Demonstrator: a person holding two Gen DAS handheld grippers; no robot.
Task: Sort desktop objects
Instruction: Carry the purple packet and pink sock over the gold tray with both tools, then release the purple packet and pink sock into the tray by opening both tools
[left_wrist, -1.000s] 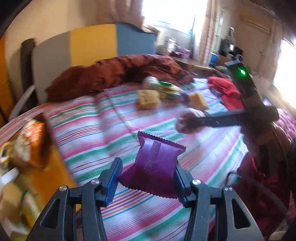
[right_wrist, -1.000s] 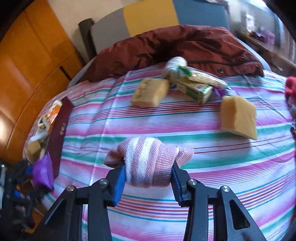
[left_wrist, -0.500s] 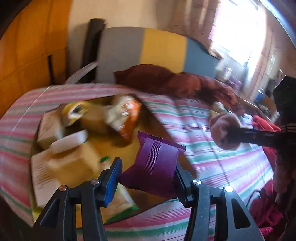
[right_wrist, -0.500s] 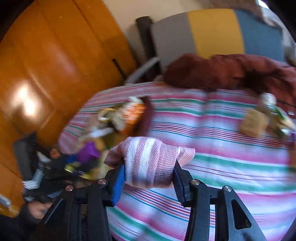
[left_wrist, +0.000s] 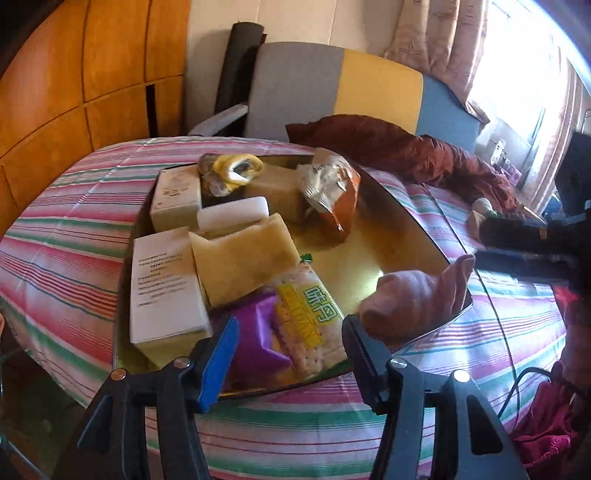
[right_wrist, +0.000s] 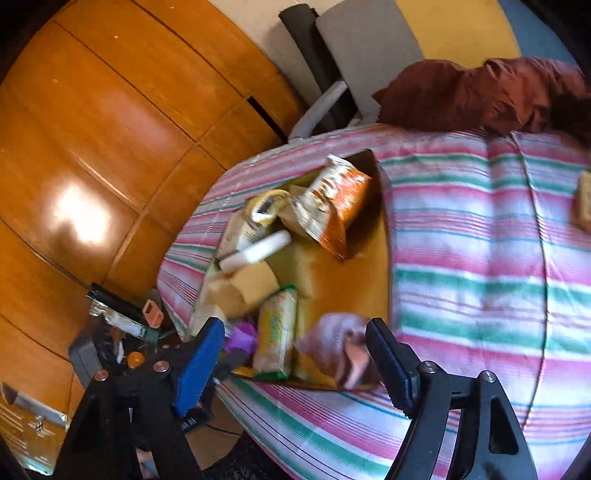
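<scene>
Pink sock (left_wrist: 413, 295) and purple packet (left_wrist: 258, 332) now lie in the gold tray (left_wrist: 402, 236) on the striped bed. Left gripper (left_wrist: 290, 354) and right gripper (right_wrist: 295, 354), jaws just opened, hold nothing. Two items sorted; more remain.

Our left gripper (left_wrist: 288, 354) and right gripper (right_wrist: 295, 362) are black plastic, silver-screwed, each with one blue-padded finger.
</scene>
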